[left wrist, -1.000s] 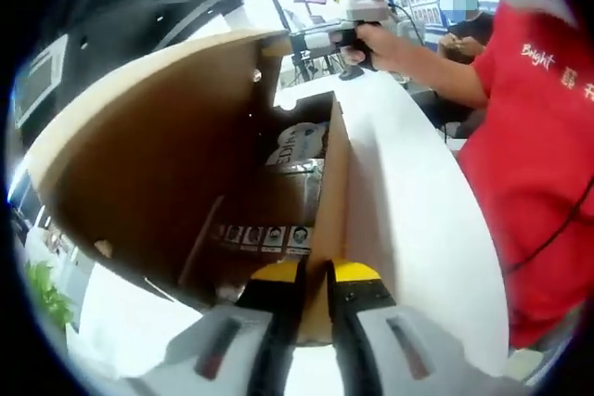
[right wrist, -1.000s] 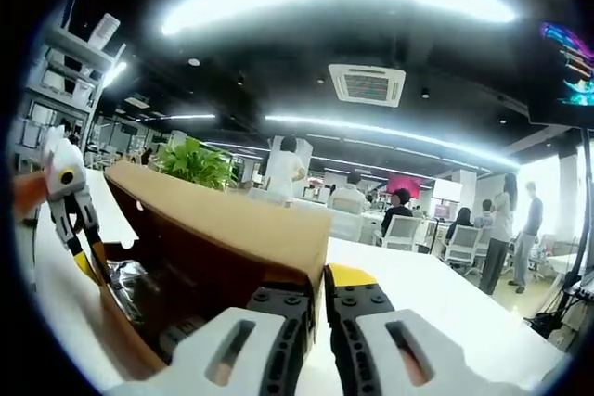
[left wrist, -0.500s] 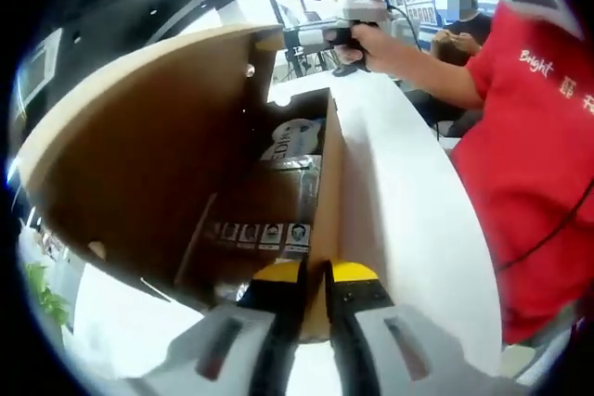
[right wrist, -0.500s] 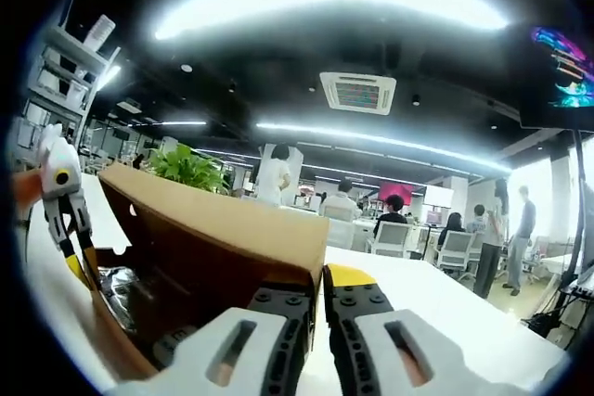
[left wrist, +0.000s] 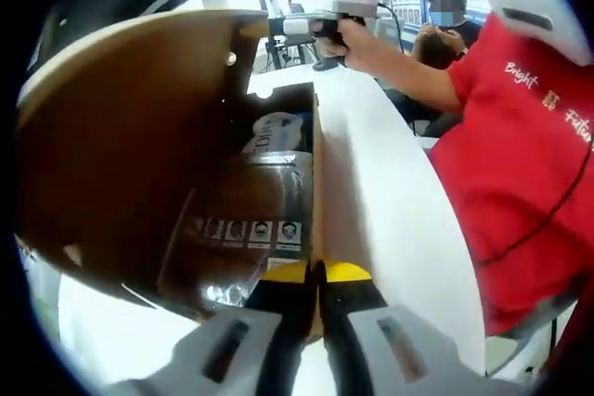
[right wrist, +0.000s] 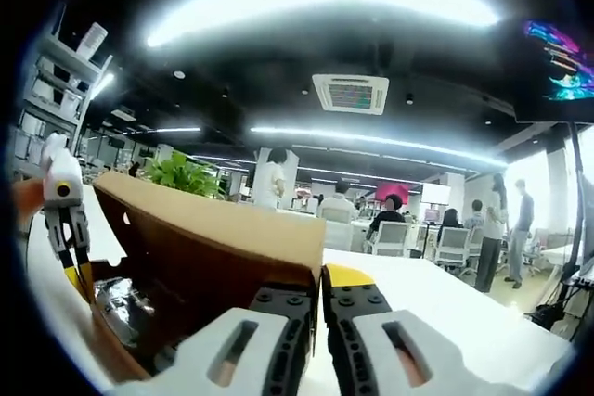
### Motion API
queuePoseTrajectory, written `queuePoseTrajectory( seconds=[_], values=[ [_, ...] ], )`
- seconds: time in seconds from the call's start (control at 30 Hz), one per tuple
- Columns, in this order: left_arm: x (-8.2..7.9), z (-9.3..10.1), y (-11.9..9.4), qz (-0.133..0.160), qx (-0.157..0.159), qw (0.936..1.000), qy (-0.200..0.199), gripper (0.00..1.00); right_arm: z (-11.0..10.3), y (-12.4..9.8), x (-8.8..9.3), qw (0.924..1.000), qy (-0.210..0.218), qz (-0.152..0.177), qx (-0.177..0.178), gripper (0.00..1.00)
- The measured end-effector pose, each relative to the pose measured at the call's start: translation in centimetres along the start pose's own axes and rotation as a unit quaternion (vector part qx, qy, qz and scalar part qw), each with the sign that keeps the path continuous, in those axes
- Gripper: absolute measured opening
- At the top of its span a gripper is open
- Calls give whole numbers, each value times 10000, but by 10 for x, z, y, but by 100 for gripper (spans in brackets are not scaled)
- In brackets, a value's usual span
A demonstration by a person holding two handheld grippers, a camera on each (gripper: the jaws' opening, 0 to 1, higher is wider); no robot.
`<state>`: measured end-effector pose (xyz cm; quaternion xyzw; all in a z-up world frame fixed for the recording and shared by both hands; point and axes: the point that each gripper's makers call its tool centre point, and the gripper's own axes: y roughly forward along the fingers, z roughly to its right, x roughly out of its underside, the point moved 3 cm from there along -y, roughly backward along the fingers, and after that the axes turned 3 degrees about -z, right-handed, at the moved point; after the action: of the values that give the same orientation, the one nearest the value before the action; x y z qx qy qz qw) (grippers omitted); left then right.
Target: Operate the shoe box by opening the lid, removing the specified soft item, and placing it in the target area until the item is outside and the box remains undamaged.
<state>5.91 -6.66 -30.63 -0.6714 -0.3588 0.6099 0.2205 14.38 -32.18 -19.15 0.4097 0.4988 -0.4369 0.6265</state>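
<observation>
A brown cardboard shoe box [left wrist: 314, 183] lies on a white table [left wrist: 390, 192] with its lid [left wrist: 139, 136] swung up on the left. Inside lies a soft item in shiny clear plastic with a white printed label [left wrist: 275, 134]. My left gripper [left wrist: 316, 275] is shut on the box's near wall edge. My right gripper [left wrist: 278, 27], held by a hand, pinches the lid's far corner. In the right gripper view the right gripper [right wrist: 320, 287] is shut on the lid [right wrist: 213, 238]; the left gripper [right wrist: 72, 275] stands at the box's far end, above the wrapped item [right wrist: 119, 299].
A person in a red shirt [left wrist: 529, 146] stands close to the table's right side, and another person [left wrist: 445, 25] sits behind. In the right gripper view, a green plant [right wrist: 186, 173], office chairs [right wrist: 450, 248] and several people are beyond the table.
The lid has tipped slightly further open with the right gripper on its corner. The left gripper's hold on the box wall is unchanged; both views shifted a little.
</observation>
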Motion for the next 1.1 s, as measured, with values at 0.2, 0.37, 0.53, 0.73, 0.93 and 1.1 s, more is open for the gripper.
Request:
queuePoseTrajectory(
  seconds=[0.2, 0.37, 0.53, 0.73, 0.93, 1.1],
  values=[
    [2, 2, -2, 118, -50, 9999, 56, 2, 1, 4, -1, 9999, 110, 15, 106, 0],
    [0, 7, -2, 22, 46, 10000, 18, 1, 2, 5, -6, 9998, 191, 9, 101, 0],
    [0, 7, -1, 97, 35, 9999, 78, 1, 3, 6, -6, 9997, 146, 43, 166, 0],
    [-3, 10, 1, 93, 92, 9998, 166, 1, 9, 6, -11, 9994, 241, 89, 210, 0],
    [-5, 15, 2, 129, 184, 9995, 204, 1, 14, 6, -14, 9994, 213, 89, 276, 0],
    [-5, 16, 1, 146, 137, 9997, 161, 1, 15, 12, -14, 9995, 258, -7, 206, 0]
  ],
)
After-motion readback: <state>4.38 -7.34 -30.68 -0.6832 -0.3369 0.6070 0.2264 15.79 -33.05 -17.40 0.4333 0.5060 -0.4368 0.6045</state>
